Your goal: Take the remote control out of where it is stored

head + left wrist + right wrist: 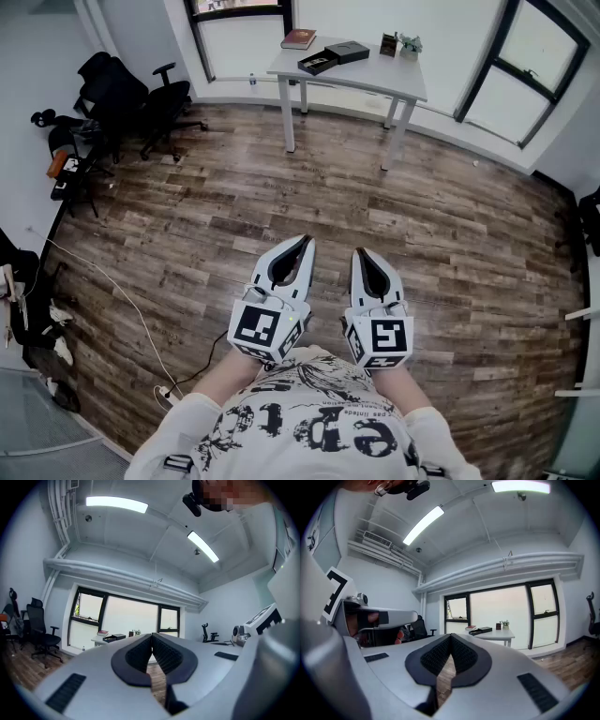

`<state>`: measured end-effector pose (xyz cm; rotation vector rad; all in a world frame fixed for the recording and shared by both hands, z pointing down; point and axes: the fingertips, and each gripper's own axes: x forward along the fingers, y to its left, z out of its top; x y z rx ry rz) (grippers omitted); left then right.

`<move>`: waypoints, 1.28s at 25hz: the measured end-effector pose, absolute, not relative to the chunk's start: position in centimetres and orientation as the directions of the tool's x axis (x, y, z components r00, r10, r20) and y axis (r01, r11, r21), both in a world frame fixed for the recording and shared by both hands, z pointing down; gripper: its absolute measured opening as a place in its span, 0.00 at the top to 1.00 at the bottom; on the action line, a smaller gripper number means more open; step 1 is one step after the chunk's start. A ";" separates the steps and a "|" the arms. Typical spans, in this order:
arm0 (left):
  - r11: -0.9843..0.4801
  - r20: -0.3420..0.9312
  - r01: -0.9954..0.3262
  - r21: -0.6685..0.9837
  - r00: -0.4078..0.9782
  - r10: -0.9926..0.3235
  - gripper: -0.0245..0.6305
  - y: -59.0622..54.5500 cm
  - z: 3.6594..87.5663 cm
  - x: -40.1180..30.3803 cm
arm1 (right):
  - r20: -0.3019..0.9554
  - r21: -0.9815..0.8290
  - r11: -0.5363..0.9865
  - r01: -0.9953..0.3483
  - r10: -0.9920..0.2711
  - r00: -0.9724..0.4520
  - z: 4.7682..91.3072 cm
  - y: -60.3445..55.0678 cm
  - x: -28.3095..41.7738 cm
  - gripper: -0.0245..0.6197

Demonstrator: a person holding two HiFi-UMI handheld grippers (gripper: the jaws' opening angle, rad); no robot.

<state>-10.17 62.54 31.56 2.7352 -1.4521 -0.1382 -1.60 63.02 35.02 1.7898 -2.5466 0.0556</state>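
Both claws are held low and close to the body at the lower centre of the head view, pointing level toward the far window. The left claw (306, 242) is fully closed, its ribbed pads meeting at the tips with nothing between them. The right claw (361, 254) is likewise closed and empty, as its own view confirms. The remote control cannot be made out in any view. The likeliest storage is the flat black box (318, 63) on the white tabletop (375, 77) at the upper centre of the head view, with a second dark flat piece (348, 52) just beside it, possibly its lid; at this range I cannot tell what is inside. A reddish book (298, 38) lies at the tabletop's left end and a small potted plant (410, 42) at its right. A wide stretch of wood floor (441, 216) separates the claws from the tabletop. Judgement: the task is at its start, in the approach step, with nothing yet touched. The next move calls for walking up to the tabletop, bringing the box into clear view, and opening one claw before reaching in.
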 end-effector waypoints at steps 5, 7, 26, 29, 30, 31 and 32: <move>-0.546 -0.034 -0.835 0.071 0.545 -0.838 0.95 62.0 32.1 -10.5 | 0.050 -0.012 0.346 -0.938 -0.937 -0.347 35.4 62.8 -1.9 0.96; -0.548 -0.019 -0.832 0.089 0.549 -0.836 0.95 61.8 32.5 -10.5 | 0.050 -0.006 0.346 -0.938 -0.937 -0.346 35.4 62.8 -2.0 0.96; -0.572 0.015 -0.812 0.118 0.577 -0.816 0.95 61.3 34.2 -8.9 | 0.055 -0.068 0.257 -0.964 -0.964 -0.261 36.5 62.5 1.1 0.96; -0.573 0.020 -0.810 0.125 0.579 -0.815 0.95 61.2 34.3 -8.8 | 0.053 -0.061 0.219 -0.974 -0.974 -0.222 36.6 62.6 2.3 0.96; -0.573 0.023 -0.810 0.124 0.580 -0.814 0.95 61.0 34.4 -8.8 | 0.054 -0.065 0.211 -0.975 -0.975 -0.215 36.7 62.4 2.6 0.96; -0.573 0.027 -0.810 0.124 0.580 -0.814 0.95 60.7 34.4 -8.9 | 0.059 -0.072 0.206 -0.976 -0.976 -0.210 36.9 62.0 2.8 0.96; -0.570 0.031 -0.812 0.127 0.577 -0.816 0.95 60.3 34.6 -9.0 | 0.068 -0.078 0.202 -0.976 -0.976 -0.208 37.2 61.5 3.0 0.96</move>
